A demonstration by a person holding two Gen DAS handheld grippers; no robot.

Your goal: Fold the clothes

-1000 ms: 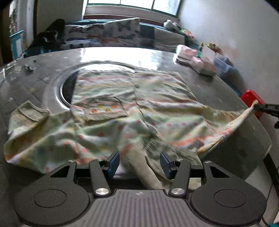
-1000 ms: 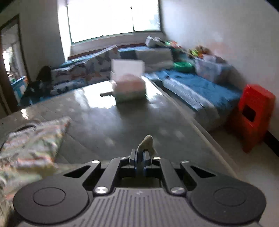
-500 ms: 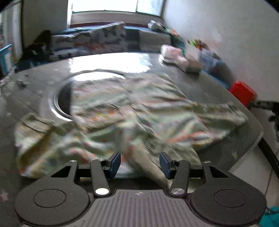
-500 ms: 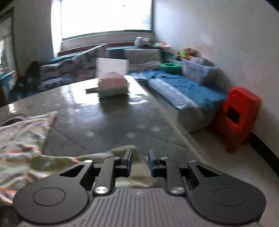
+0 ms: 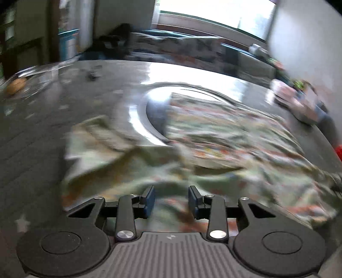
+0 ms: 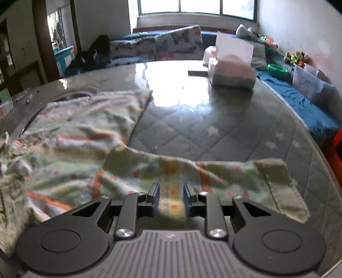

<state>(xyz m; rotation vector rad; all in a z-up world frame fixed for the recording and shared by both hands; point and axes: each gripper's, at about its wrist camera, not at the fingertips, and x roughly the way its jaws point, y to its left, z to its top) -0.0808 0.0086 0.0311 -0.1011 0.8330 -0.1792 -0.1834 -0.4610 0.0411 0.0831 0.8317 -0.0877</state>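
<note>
Your left claw (image 5: 170, 200) hangs low over the near edge of a patterned shirt (image 5: 224, 149) spread across the quilted grey surface (image 5: 42, 136), its blue pads (image 5: 149, 198) standing apart after having just drawn closer, with cloth lying under the gap but neither pad pressing on it. The left wrist view is smeared by motion; the shirt shows there as pale green cloth with orange and red marks, one sleeve (image 5: 94, 136) lying out to the left and part of the body draped over the shiny ring (image 5: 139, 115) set in the surface. Your right claw (image 6: 170, 197) sits over the other sleeve (image 6: 245, 177), which stretches to the right toward its plain cuff (image 6: 282, 184); the pads (image 6: 155, 197) have just been parting and now stand open on either side of a strip of the fabric, not clamped on it. Beyond the sleeve the surface lies bare up to a tissue box (image 6: 230, 72) at its far side. A sofa (image 6: 166, 46) runs under the bright window (image 6: 196, 6), and blue bedding (image 6: 299, 102) lies along the right wall.
</note>
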